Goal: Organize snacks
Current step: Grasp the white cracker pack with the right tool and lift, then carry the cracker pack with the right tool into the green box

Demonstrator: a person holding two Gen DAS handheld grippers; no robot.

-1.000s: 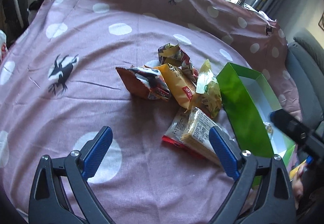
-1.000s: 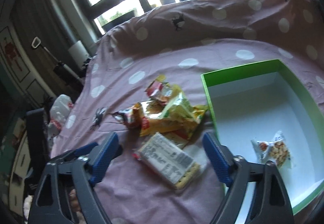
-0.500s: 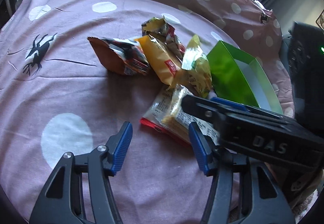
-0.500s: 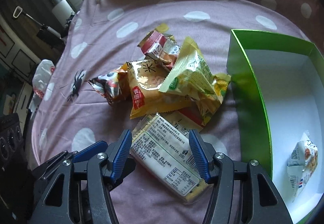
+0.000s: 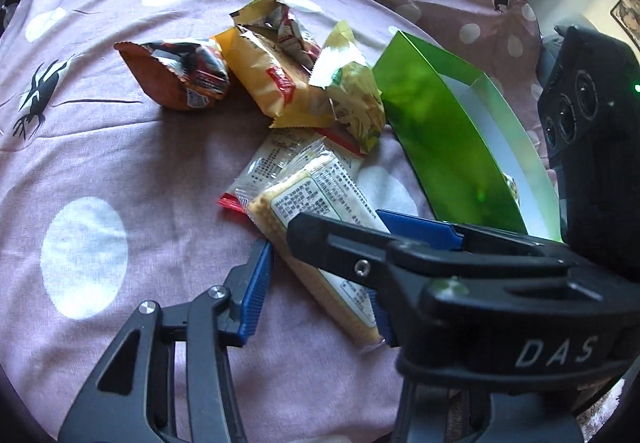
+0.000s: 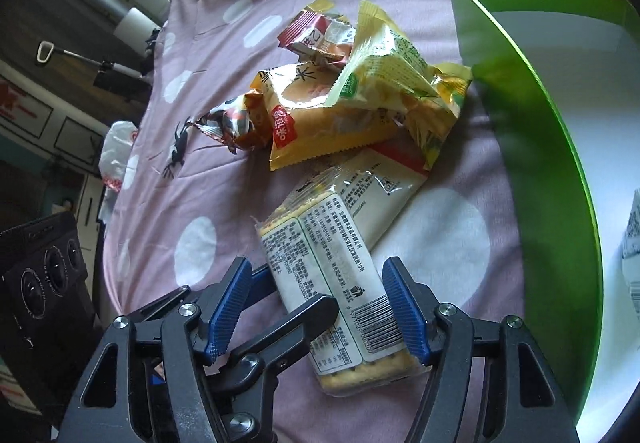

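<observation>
Currently the cracker pack (image 6: 340, 283), a long rectangular block in clear glossy film, lies flat on the soft dotted cloth (image 5: 120, 163) beside the green cardboard box (image 6: 532, 147), its long axis running from the grippers toward the crinkled foil pouches (image 6: 352, 103). Left gripper (image 5: 316, 279) is closing around it; right gripper (image 6: 316, 307) is opening astride it, ribbed pads not pressing.

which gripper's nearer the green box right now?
Right. The right gripper straddles the cracker pack beside the green box; the left gripper comes at the pack's far side.
</observation>
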